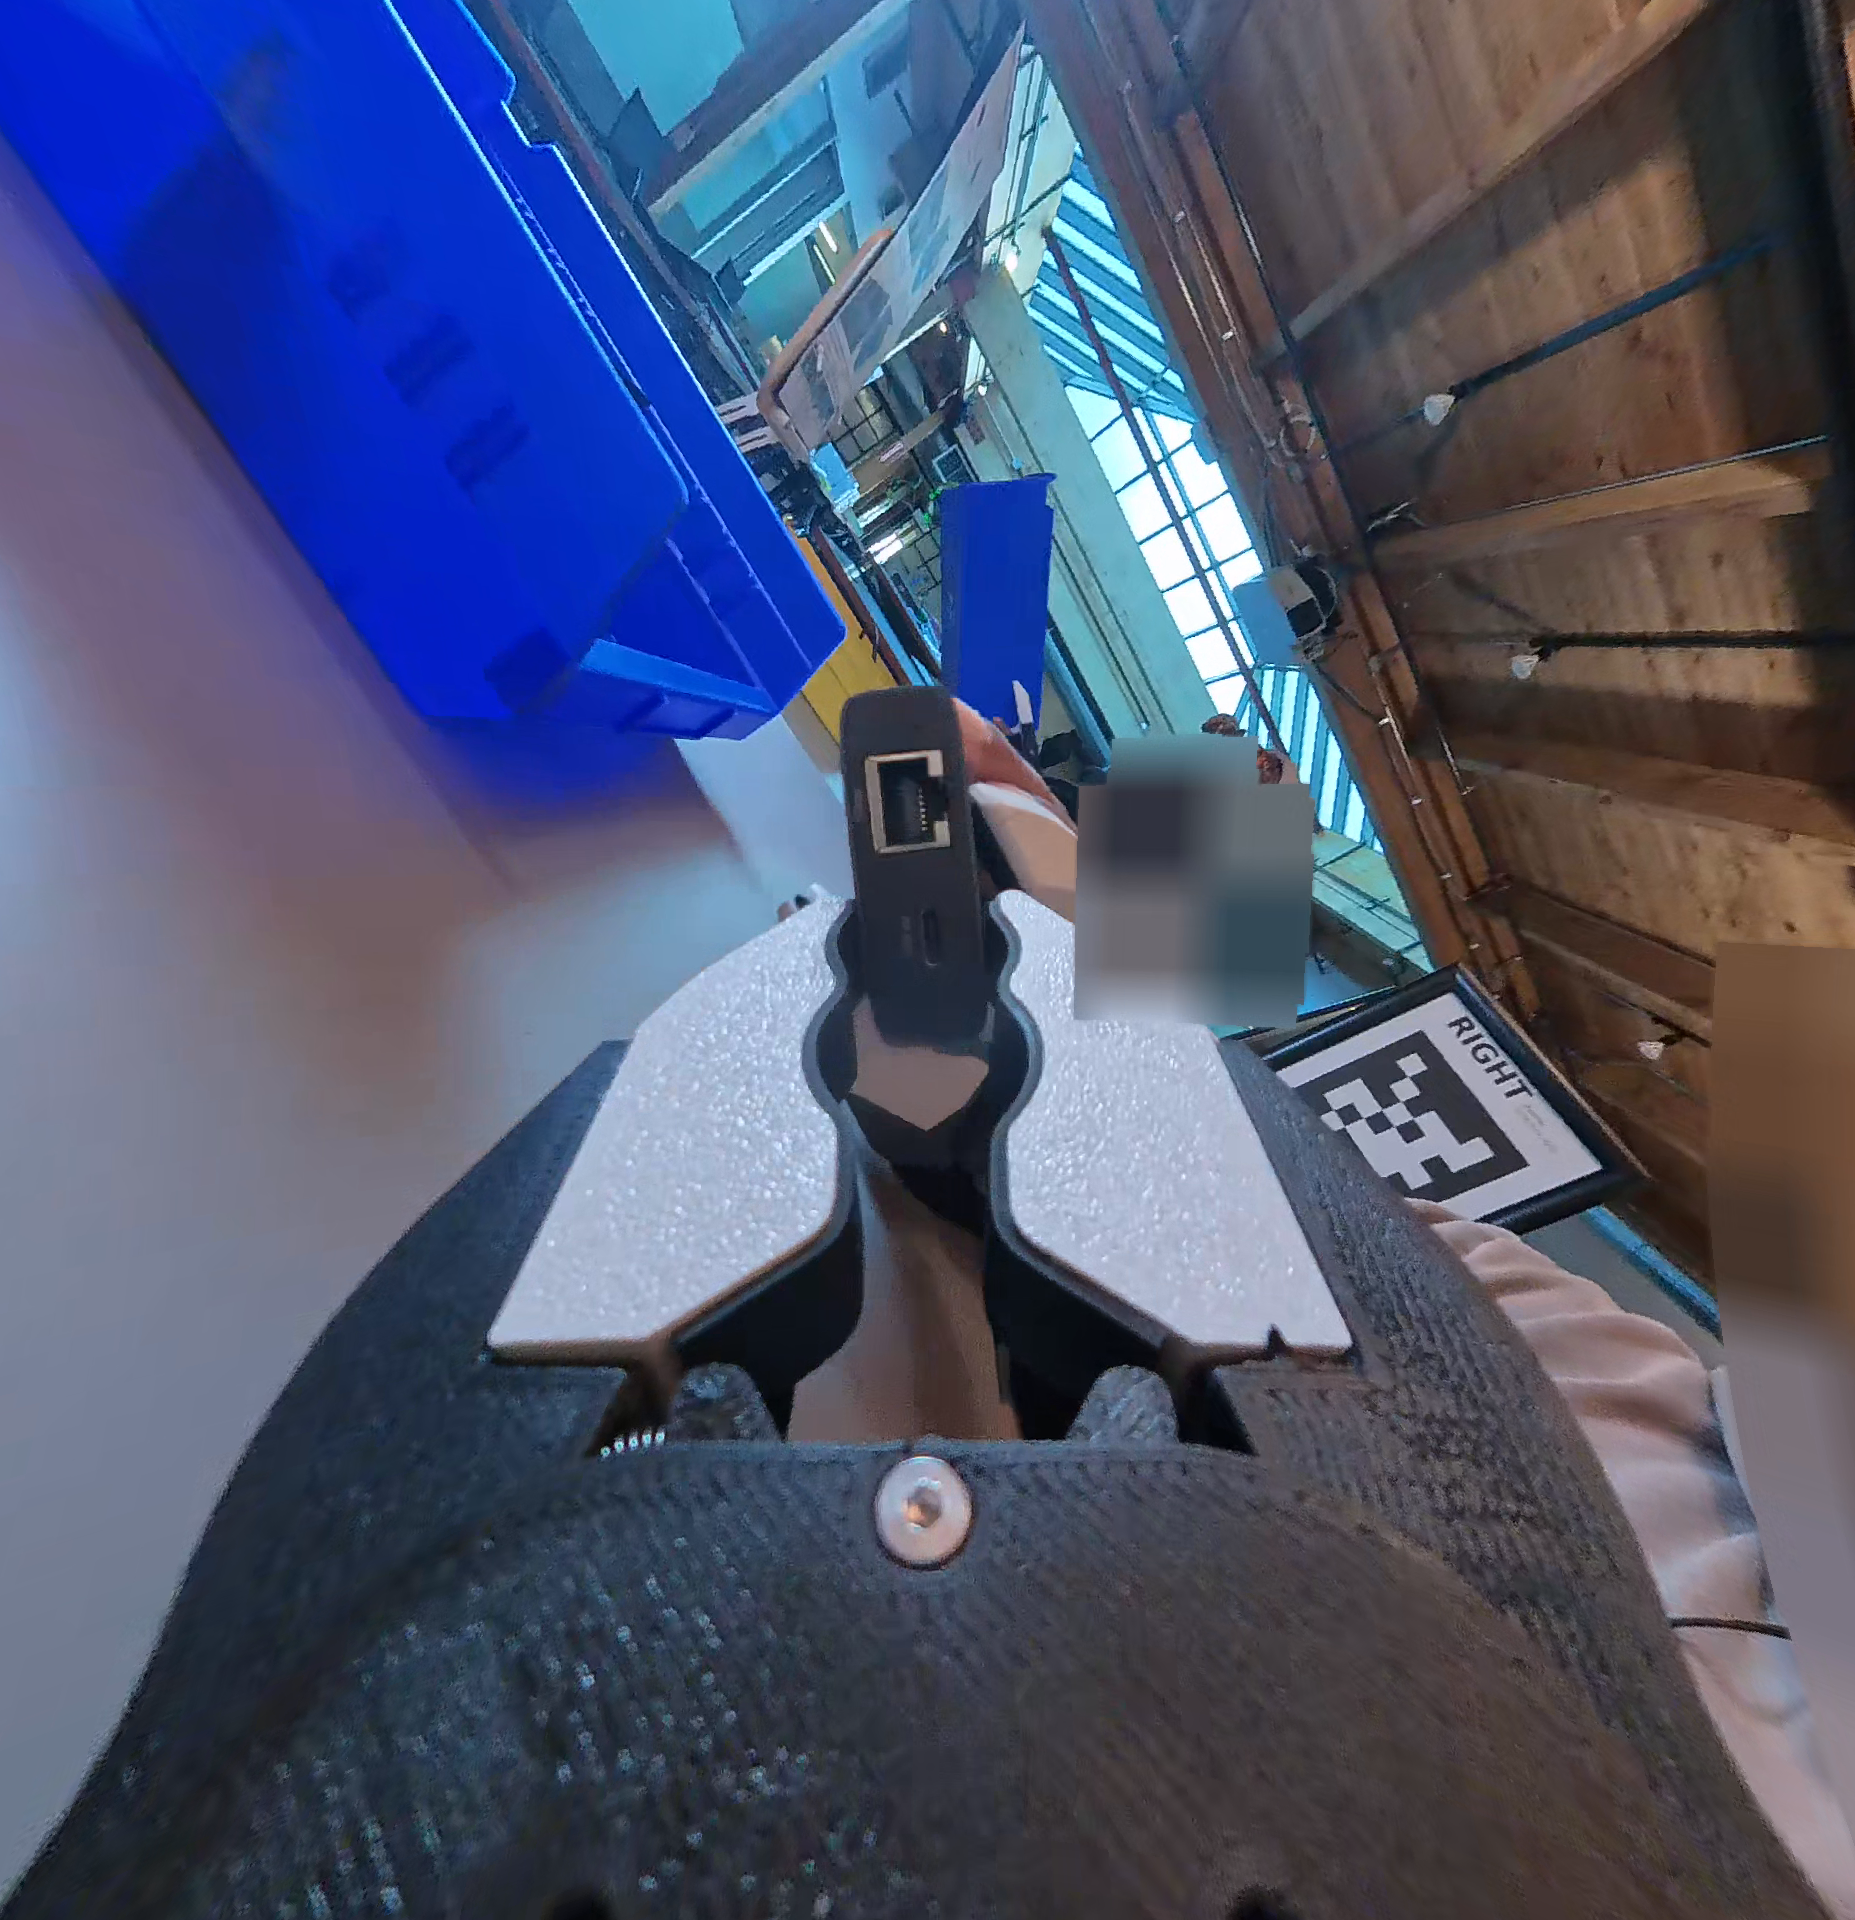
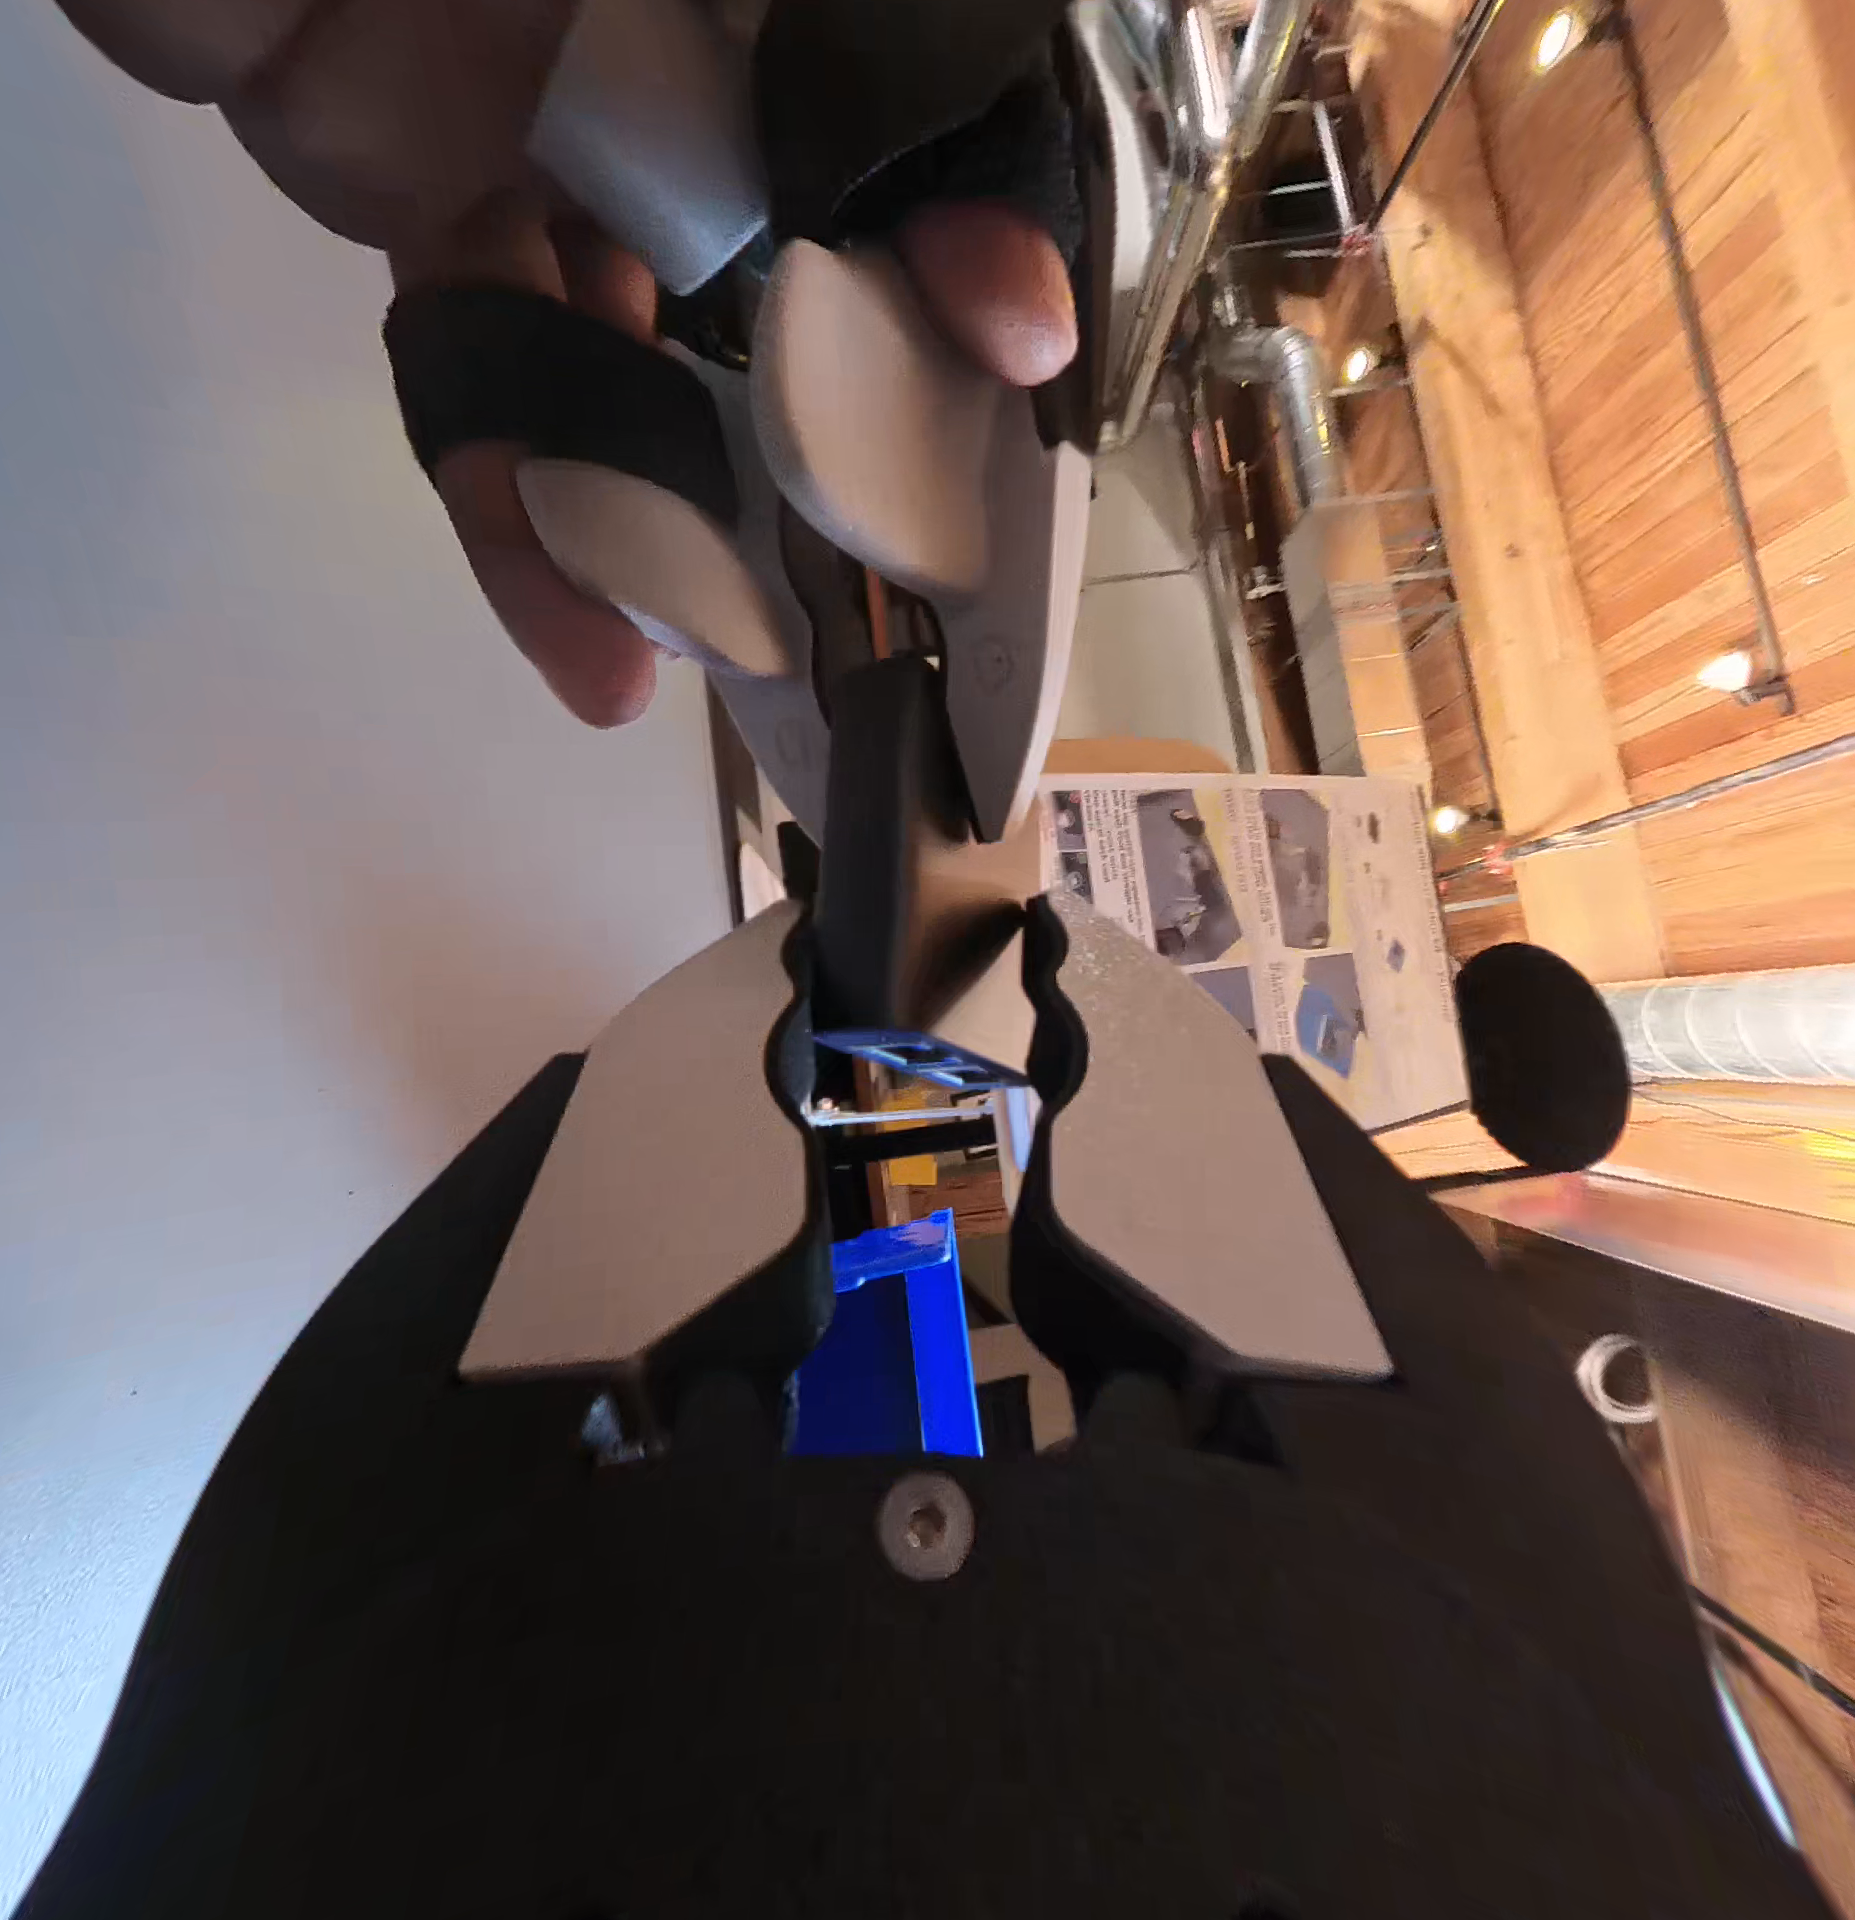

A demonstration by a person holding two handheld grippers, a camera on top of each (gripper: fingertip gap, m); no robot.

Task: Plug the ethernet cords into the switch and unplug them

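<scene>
In the left wrist view my left gripper (image 1: 918,920) is shut on a black switch (image 1: 907,831) and holds it upright. The switch's empty ethernet port (image 1: 907,800) faces the camera. In the right wrist view the same switch (image 2: 876,810) hangs from the left gripper's grey fingers (image 2: 990,675), which a gloved hand (image 2: 590,582) squeezes. My right gripper (image 2: 918,925) has its jaws apart on either side of the switch's near end. I cannot tell if they touch it. No ethernet cord shows. The right gripper's tag panel (image 1: 1453,1101) shows at the right of the left wrist view.
A large blue bin (image 1: 383,364) stands on the white table (image 1: 175,935) close to the left gripper. Through the right gripper's gap I see another blue bin (image 2: 881,1361). A poster board (image 2: 1214,883) and a black round foam ball (image 2: 1541,1055) lie beyond.
</scene>
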